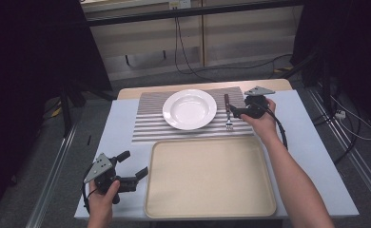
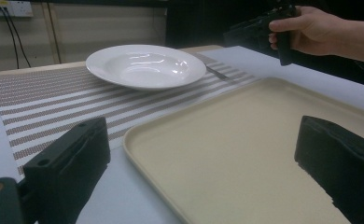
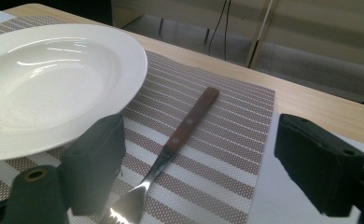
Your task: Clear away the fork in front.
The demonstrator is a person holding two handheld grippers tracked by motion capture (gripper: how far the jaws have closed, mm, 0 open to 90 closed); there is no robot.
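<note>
Pale blue bench [image 1: 312, 156] carries a beige tray [image 1: 209, 176] nearest the person, a striped placemat [image 1: 148, 124] beyond it, a white plate [image 1: 189, 109], and at the plate's 3 o'clock a wooden-handled fork [image 1: 228, 114]. Its long axis runs 12 to 6, tines toward the tray. The right hand-held gripper [image 3: 194, 177] straddles it, jaws apart, nothing pinched; best lower squarely and clamp across the handle. The left hand-held gripper [image 2: 199, 168] waits, jaws apart, at the tray's 8 o'clock.

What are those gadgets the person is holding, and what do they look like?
Each hand holds a black handheld tool. The left gripper and the right gripper each end in two blocky black jaws and carry a grey three-cornered plate on top. A black cable trails from each. The forearms are bare, no sleeves in sight.
</note>
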